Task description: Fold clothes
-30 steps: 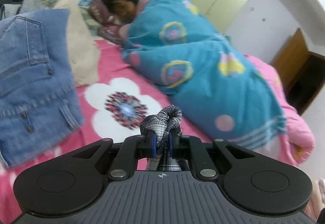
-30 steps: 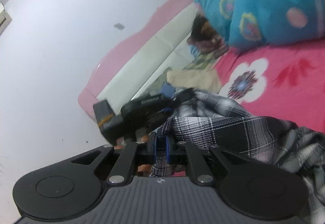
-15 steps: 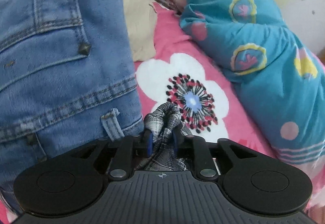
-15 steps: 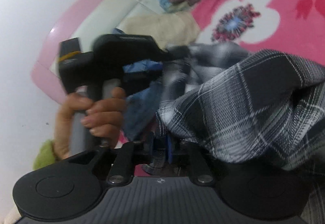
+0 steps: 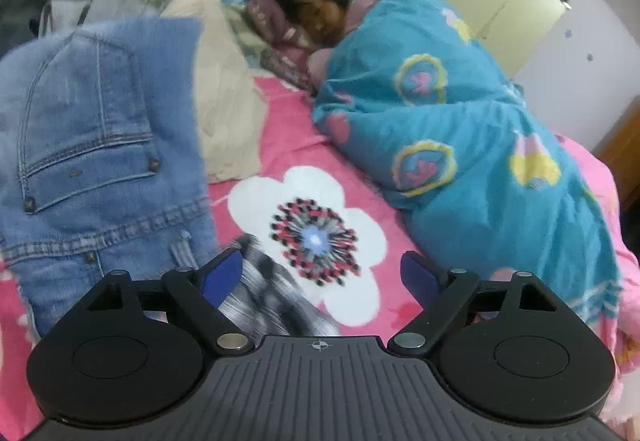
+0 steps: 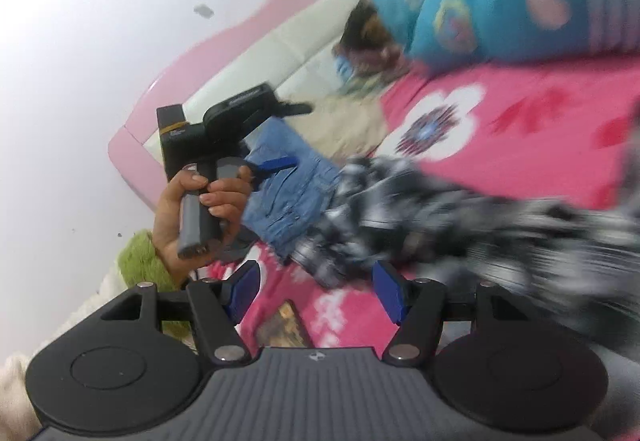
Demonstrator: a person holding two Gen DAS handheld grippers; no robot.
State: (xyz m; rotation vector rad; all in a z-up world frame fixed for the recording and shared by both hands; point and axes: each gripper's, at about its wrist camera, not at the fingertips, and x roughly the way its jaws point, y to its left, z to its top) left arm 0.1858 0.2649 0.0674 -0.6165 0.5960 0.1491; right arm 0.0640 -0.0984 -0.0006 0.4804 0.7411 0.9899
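Black-and-white plaid shirt (image 6: 420, 217), crumpled, blurred, beside folded blue denim jeans (image 5: 92, 161) on pink floral bed (image 5: 320, 145). Left tool (image 5: 322, 275) and right tool (image 6: 316, 291): previously pinching it, now spread, empty.

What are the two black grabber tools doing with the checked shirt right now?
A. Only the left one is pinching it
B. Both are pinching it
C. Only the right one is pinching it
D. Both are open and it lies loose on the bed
D: the left gripper and right gripper both stand wide open, and the plaid shirt lies loose on the pink bedsheet beside the jeans.
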